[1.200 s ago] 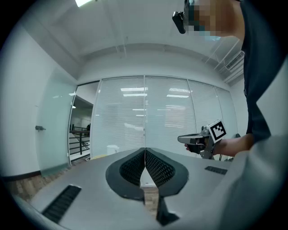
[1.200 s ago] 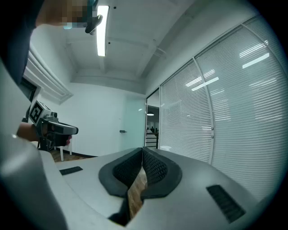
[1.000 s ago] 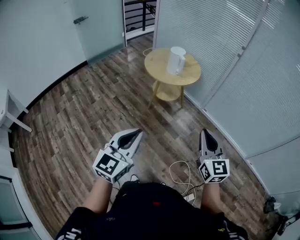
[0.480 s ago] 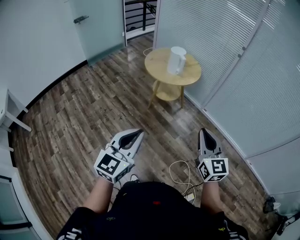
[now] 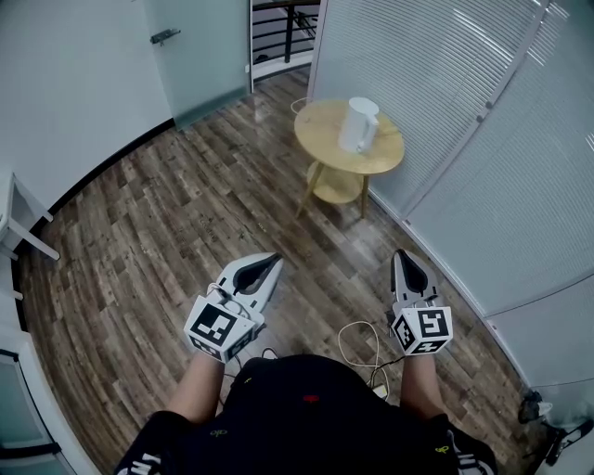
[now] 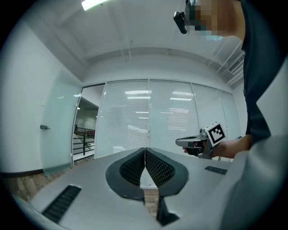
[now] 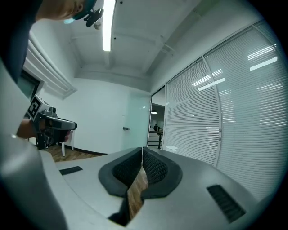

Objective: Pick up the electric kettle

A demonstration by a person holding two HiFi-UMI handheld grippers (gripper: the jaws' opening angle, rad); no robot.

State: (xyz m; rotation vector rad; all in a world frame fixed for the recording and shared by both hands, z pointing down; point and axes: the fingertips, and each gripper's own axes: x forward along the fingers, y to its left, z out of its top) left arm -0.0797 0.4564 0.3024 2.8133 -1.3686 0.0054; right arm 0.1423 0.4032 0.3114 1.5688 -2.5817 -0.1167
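A white electric kettle [image 5: 358, 124] stands on a small round wooden table [image 5: 327, 139] far ahead, by the blind-covered glass wall. My left gripper [image 5: 275, 259] is held level above the wood floor at lower left, its jaws shut with nothing between them. My right gripper [image 5: 400, 254] is level at lower right, also shut and empty. Both are well short of the table. In the left gripper view the jaws [image 6: 145, 150] meet tip to tip, and the right gripper [image 6: 182, 142] shows beside them. The right gripper view shows its jaws [image 7: 142, 149] closed.
A curved glass wall with blinds [image 5: 445, 102] runs along the right. A frosted glass door [image 5: 190, 51] and a railing [image 5: 278, 28] lie at the back. A white cable [image 5: 357, 339] lies on the wood floor [image 5: 176, 213] by my feet. White table legs [image 5: 23, 227] stand at far left.
Both grippers and the view have moved forward a little toward the table. The kettle and table now sit slightly further right in the head view. Both jaws stay shut.
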